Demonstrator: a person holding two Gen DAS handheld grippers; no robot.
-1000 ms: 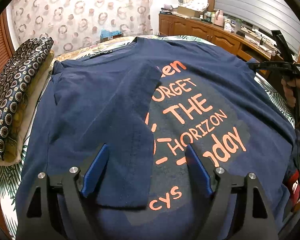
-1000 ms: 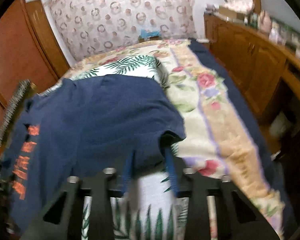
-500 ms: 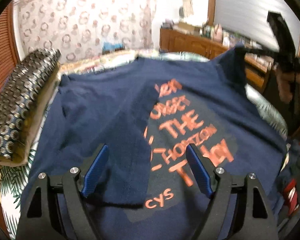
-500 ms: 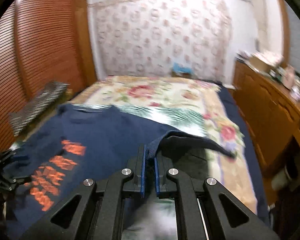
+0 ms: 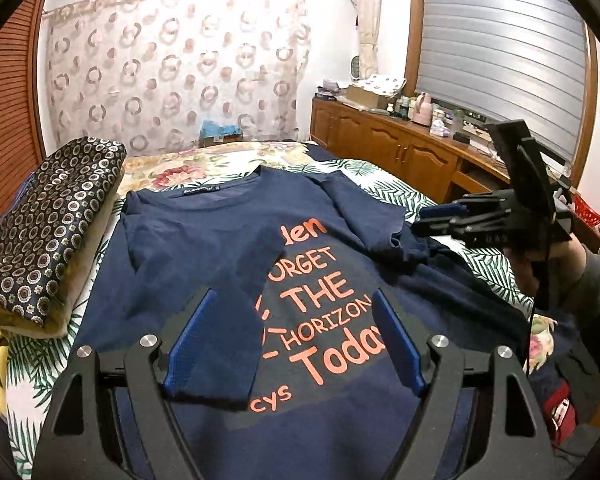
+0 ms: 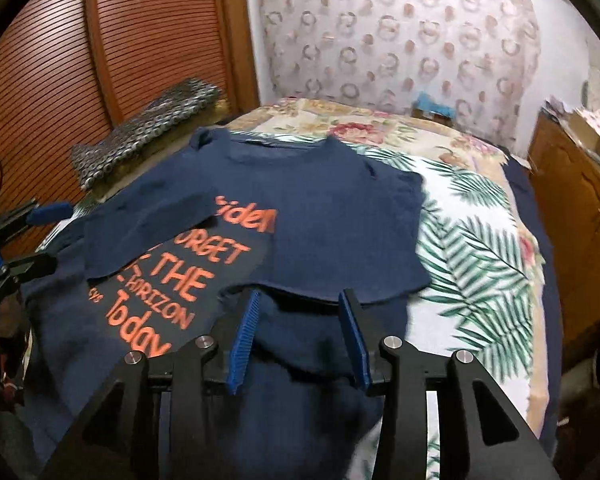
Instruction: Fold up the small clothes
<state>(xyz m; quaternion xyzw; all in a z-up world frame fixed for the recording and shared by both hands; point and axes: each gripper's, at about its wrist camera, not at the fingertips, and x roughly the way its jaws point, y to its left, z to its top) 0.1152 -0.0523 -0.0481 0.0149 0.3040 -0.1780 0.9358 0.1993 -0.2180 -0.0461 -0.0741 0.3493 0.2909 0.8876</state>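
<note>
A navy T-shirt with orange lettering lies face up on the bed, also in the right wrist view. Its left sleeve is folded in over the print. Its right sleeve is folded in over the chest and lies loose. My left gripper is open and empty, hovering above the shirt's lower front. My right gripper is open and empty, just above the folded right sleeve's hem; it also shows in the left wrist view.
The bed has a leaf and flower patterned cover. A patterned folded cushion lies along the shirt's left side. A wooden cabinet with clutter stands to the right. A slatted wooden wardrobe is on the left.
My right gripper carried the right sleeve up and over onto the chest, then opened and let it go. My left gripper stayed open and lifted slightly.
</note>
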